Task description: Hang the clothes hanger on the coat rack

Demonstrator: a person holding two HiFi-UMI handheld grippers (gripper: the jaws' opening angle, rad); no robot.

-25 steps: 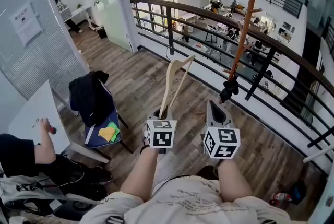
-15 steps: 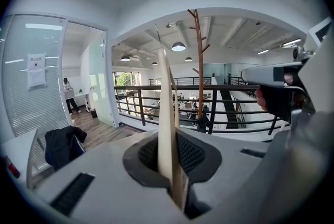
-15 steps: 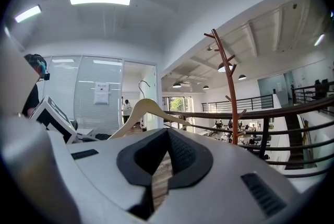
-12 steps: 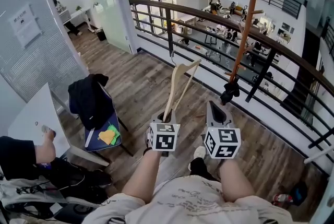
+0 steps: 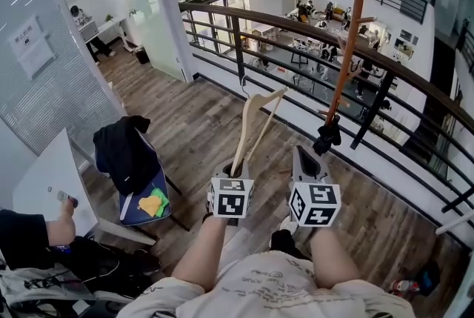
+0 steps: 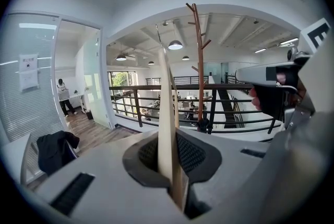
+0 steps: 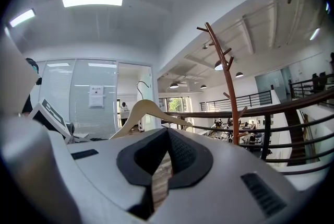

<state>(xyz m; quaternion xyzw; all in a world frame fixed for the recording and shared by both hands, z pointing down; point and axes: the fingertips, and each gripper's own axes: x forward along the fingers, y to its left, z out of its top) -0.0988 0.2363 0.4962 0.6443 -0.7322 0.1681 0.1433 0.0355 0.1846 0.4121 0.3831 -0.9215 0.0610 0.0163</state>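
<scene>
A pale wooden clothes hanger [image 5: 252,124] stands up from my left gripper [image 5: 231,164], which is shut on one end of it; its metal hook [image 5: 243,83] points toward the railing. In the left gripper view the hanger [image 6: 166,129] runs upright between the pads. The brown coat rack [image 5: 346,50] stands ahead and to the right by the railing, its pegs high up. My right gripper [image 5: 302,155] is beside the left one, shut and holding nothing. The right gripper view shows the hanger [image 7: 148,109] at left and the coat rack [image 7: 228,92] at right.
A dark curved railing [image 5: 296,20] crosses ahead above a lower floor. At left a chair [image 5: 144,190] carries a black jacket [image 5: 122,150]. A seated person's arm [image 5: 52,231] rests on a white table [image 5: 44,168]. Wooden floor lies between me and the rack.
Both grippers and the hanger have drifted a little closer to the railing and the rack. The seated person's arm at left has pulled back.
</scene>
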